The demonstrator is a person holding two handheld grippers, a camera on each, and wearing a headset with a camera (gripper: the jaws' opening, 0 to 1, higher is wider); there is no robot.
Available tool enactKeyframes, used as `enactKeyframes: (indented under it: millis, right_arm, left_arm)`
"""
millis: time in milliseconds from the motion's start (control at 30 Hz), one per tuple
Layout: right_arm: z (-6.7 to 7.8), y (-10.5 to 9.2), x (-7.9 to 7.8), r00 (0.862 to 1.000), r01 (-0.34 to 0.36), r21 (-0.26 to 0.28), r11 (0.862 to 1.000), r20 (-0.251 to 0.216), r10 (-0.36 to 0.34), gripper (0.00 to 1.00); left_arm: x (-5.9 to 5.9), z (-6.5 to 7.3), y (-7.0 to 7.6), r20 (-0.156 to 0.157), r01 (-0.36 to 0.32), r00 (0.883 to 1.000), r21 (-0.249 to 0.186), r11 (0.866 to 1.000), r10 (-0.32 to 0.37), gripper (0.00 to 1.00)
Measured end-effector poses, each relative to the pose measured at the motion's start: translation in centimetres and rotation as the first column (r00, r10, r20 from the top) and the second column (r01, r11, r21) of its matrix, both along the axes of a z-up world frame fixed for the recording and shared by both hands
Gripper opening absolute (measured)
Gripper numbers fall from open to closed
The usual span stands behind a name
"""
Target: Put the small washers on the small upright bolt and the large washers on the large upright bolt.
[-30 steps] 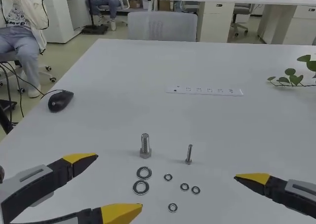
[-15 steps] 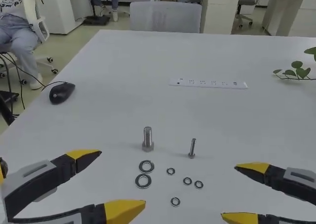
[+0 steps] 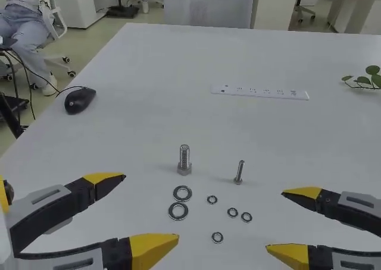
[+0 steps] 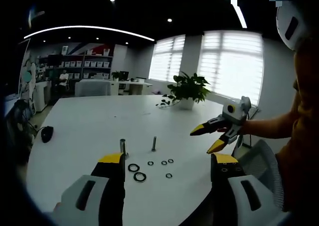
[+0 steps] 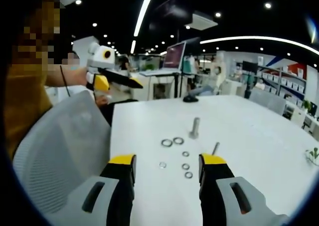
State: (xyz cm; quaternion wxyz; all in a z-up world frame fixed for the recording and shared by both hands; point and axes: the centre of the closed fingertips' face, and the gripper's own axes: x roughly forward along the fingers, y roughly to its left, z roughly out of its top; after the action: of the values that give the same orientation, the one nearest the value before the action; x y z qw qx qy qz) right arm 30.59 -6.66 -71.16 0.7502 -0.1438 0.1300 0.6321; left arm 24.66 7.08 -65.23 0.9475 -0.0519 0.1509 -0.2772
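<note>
A large bolt (image 3: 184,160) and a thin small bolt (image 3: 239,172) stand upright on the white table (image 3: 178,85). In front of them lie two large washers (image 3: 182,193) side by side and several small washers (image 3: 232,212), loose on the table. My left gripper (image 3: 150,207) hovers open at the near left, short of the large washers, with nothing between its fingers. At the near right my right gripper (image 3: 275,221) is open too, also with nothing in it. The left gripper view has the large bolt (image 4: 122,147), the washers (image 4: 140,176) and the right gripper (image 4: 200,142) ahead.
A black mouse (image 3: 79,99) lies at the table's left and a white power strip (image 3: 259,92) across the middle. A plant sprig (image 3: 363,79) reaches in at the right edge. A grey chair (image 3: 208,8) stands behind the far edge, and a person (image 3: 24,14) sits far left.
The head view has tipped down, so the whole scene has shifted. The right gripper's second jaw has come into sight at the bottom. Bolts and washers lie as before.
</note>
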Motion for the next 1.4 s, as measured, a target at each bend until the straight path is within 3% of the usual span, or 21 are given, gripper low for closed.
enactKeyframes:
  millis: [300,567,800,833,1000,1100,1267,1300,1400]
  right_arm:
    - [-2.0,0.4,0.7,0.999,-0.015,-0.042,0.999,-0.033,0.014,0.52]
    - [-4.7,1.0,3.2,0.998,-0.041,-0.124,0.991,-0.050,0.035,0.47]
    - [-7.3,1.7,4.1,0.992,-0.105,-0.229,0.968,-0.096,0.085,0.45]
    - [-8.0,1.5,4.3,0.991,-0.109,-0.279,0.954,-0.107,0.082,0.45]
    - [-8.5,2.1,4.8,0.986,-0.165,-0.351,0.922,-0.091,0.141,0.43]
    - [-8.8,2.1,5.1,0.978,-0.209,-0.420,0.883,-0.071,0.198,0.42]
    - [-9.8,1.9,5.3,0.956,-0.276,-0.552,0.787,-0.072,0.285,0.40]
    - [-9.9,2.0,5.3,0.954,-0.280,-0.557,0.782,-0.072,0.291,0.39]
    - [-10.3,1.9,5.3,0.943,-0.305,-0.605,0.735,-0.084,0.321,0.38]
  left_arm:
    - [0.6,-1.0,0.4,-0.016,0.003,1.000,-0.005,1.000,-0.003,0.69]
    - [1.5,-0.9,0.2,-0.017,0.015,1.000,-0.004,1.000,-0.015,0.69]
    - [1.6,-0.6,0.2,-0.008,0.015,1.000,-0.006,1.000,-0.015,0.69]
    - [1.6,-0.6,0.2,-0.010,0.016,1.000,-0.005,1.000,-0.016,0.69]
    - [1.5,-0.6,0.2,-0.007,0.009,1.000,-0.011,1.000,-0.009,0.69]
    - [1.5,-0.6,0.3,-0.005,0.002,1.000,-0.013,1.000,-0.002,0.69]
    - [1.3,-0.7,0.2,-0.002,-0.003,1.000,-0.019,1.000,0.003,0.69]
    - [1.2,-0.7,0.2,-0.005,-0.002,1.000,-0.019,1.000,0.002,0.69]
    - [0.9,-0.4,0.1,0.002,-0.003,1.000,-0.022,1.000,0.003,0.69]
